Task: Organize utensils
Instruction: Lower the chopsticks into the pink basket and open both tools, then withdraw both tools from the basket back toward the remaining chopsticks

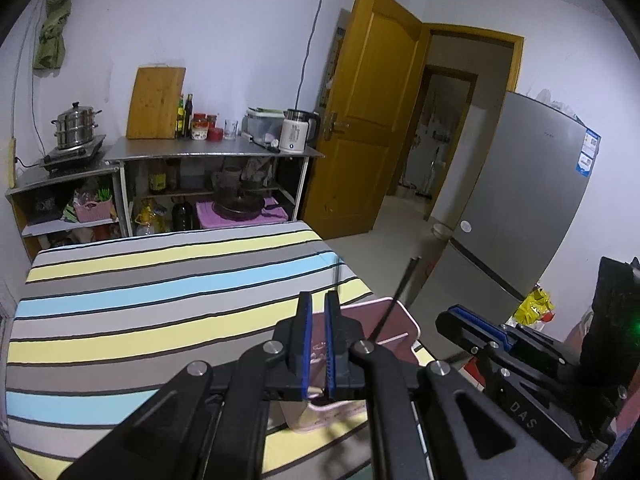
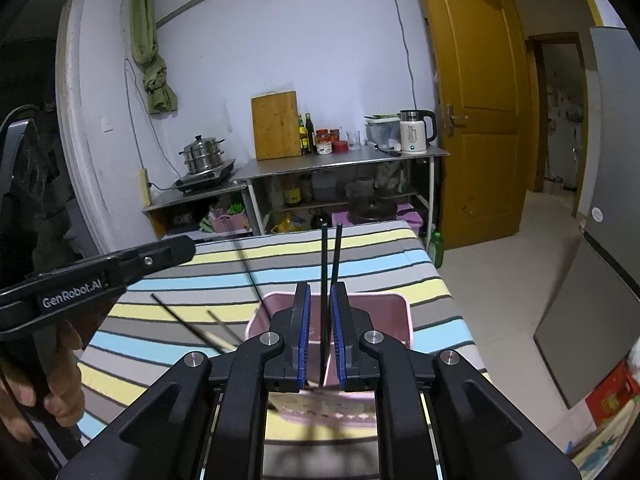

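Your right tongs (image 2: 321,336) pinch a pair of black chopsticks (image 2: 329,264) near their lower ends, tips fanning apart above the pink basket (image 2: 394,312) on the striped table (image 2: 360,256). They look light, stiff and smooth, so they will likely pivot or slip; a grip nearer mid-length with both sticks parallel should hold better. Your left tongs (image 1: 318,344) stand narrowly parted over the basket, holding nothing. More chopsticks (image 2: 176,316) lie on the table left of the basket.
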`<state>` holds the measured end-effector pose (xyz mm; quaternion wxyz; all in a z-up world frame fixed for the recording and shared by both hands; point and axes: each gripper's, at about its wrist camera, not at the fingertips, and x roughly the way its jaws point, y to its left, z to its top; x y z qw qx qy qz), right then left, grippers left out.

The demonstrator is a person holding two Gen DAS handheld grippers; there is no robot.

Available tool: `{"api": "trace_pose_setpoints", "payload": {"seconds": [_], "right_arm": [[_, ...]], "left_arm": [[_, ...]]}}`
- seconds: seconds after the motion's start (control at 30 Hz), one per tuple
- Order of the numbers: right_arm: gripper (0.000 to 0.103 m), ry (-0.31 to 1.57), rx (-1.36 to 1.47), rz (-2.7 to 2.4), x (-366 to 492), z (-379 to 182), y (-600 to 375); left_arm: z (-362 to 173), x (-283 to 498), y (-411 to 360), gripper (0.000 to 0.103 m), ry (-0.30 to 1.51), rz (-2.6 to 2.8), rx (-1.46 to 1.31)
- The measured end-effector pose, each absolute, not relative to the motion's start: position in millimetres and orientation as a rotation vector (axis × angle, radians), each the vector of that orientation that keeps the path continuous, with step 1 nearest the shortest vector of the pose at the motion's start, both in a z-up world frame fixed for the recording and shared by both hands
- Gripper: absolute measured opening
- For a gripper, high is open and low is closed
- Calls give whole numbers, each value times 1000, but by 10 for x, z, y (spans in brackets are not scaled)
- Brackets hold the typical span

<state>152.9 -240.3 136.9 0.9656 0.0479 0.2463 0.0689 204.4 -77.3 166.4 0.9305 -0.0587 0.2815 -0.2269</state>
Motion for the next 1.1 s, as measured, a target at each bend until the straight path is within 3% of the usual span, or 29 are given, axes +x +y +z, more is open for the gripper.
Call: {"api": "trace_pose_setpoints", "payload": {"seconds": [0.6, 0.7, 1.1], "right_arm": [[11, 475, 55, 221, 616, 1280, -1987], [11, 479, 47, 238, 471, 1230, -1908], [11, 512, 31, 273, 141, 976, -1753]], "left_arm": [[1487, 894, -364, 7, 541, -402, -136], [1413, 758, -302, 13, 546, -386, -136], [1050, 343, -146, 13, 581, -315, -120]]}}
